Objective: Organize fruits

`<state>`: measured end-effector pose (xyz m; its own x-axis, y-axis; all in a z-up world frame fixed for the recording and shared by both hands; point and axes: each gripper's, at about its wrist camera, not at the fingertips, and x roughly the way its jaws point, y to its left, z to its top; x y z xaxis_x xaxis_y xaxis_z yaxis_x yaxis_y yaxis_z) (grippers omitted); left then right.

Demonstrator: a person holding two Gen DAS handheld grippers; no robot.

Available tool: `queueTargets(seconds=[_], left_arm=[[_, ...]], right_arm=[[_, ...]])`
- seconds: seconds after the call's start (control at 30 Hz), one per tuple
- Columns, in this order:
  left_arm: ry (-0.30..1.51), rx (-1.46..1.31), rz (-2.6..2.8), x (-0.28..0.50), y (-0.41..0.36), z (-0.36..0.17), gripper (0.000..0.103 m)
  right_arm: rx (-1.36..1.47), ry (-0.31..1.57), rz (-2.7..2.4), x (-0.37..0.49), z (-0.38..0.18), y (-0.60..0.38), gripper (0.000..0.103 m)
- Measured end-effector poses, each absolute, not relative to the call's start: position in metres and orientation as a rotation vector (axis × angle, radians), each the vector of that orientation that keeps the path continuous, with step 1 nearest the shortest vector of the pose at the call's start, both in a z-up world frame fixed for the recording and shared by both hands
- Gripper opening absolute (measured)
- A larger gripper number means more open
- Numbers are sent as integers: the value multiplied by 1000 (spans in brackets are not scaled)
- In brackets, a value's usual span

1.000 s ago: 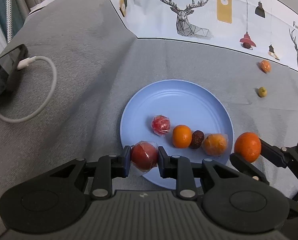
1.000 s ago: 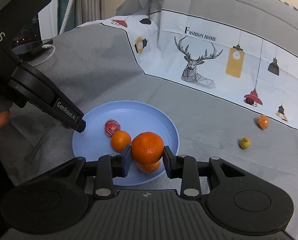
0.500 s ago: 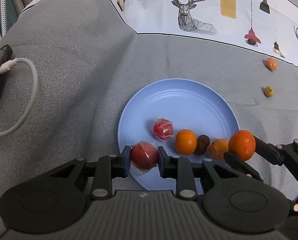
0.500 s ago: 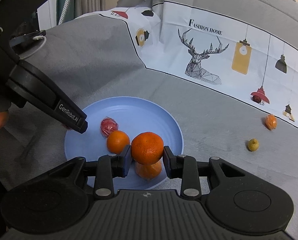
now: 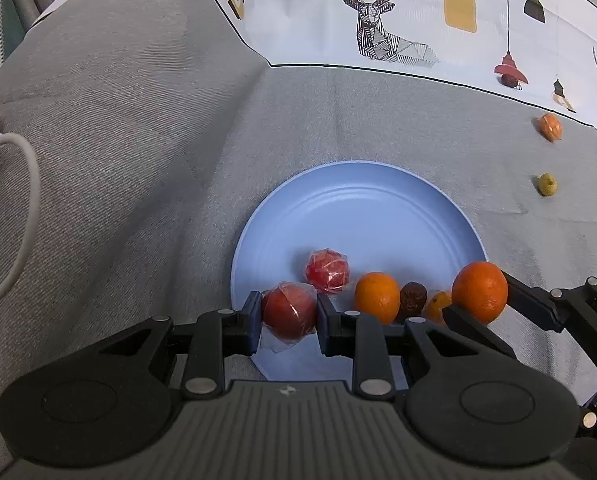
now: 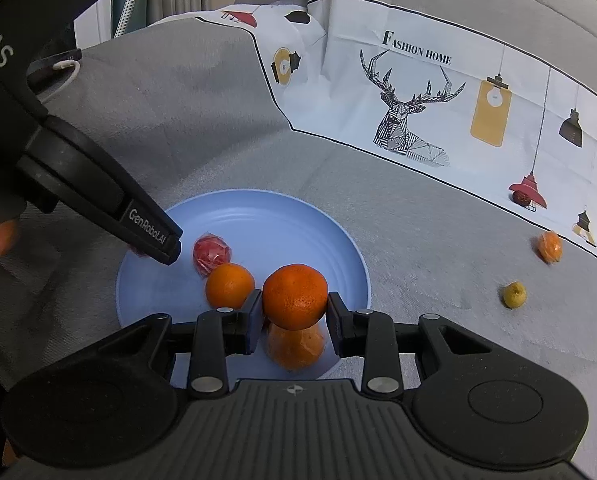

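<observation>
Blue plate (image 5: 362, 208) sits on the grey sofa cover (image 5: 118, 140), and I have both fruits poised at its near rim. My left gripper (image 5: 288, 316) is clamped on a red wrapped fruit (image 5: 288, 312), just over the near left edge; my right gripper (image 6: 294, 312) is clamped on a big orange (image 6: 294, 296), hanging above a wrapped orange (image 6: 296, 346) already lying at the near right edge. To set these down well, I reckon I lower each onto bare plate, not onto a neighbour, and let go only once it rests. The row is tight: another wrapped red fruit (image 5: 327, 271), a bare orange (image 5: 376, 297) and a dark date (image 5: 412, 301) crowd the near side, so the open far half looks safer. Off the plate, towards the right edge of the cover, a small wrapped orange (image 5: 549, 126) and a yellowish fruit (image 5: 546, 184) wait.
</observation>
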<state>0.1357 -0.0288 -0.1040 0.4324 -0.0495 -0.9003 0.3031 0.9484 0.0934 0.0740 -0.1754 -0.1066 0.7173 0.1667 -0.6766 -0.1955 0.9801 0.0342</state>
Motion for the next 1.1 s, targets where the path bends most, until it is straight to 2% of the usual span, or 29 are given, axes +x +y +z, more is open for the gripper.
queueTargets(seconds=[0.13, 0.17, 0.2, 0.23, 0.27, 0.3, 0.37, 0.4, 0.7, 1.1], left_arm=[[1112, 255, -224, 141, -30, -105, 32], [1109, 253, -228, 142, -30, -105, 41], [1105, 253, -235, 143, -30, -103, 64], [1095, 253, -237, 143, -30, -101, 77], [1083, 254, -234, 142, -31, -99, 96], [1058, 255, -228, 141, -31, -96, 101], [1026, 263, -238, 136, -32, -91, 102], [1027, 271, -251, 135, -33, -90, 103], [1072, 291, -238, 106, -30, -88, 103], [1058, 269, -201, 50, -8, -53, 103]], right_arm=[[-37, 755, 202, 81, -109, -175, 36], [-35, 758, 204, 83, -109, -175, 36], [-34, 756, 199, 85, -109, -174, 36], [-32, 756, 199, 87, -109, -175, 37], [-25, 765, 214, 89, -109, -175, 43], [-19, 770, 218, 90, -108, -176, 57], [-26, 769, 210, 87, -106, -176, 73], [-32, 766, 207, 85, -105, -176, 76], [-19, 807, 186, 44, -92, -180, 96], [38, 762, 155, -16, -56, -184, 102]])
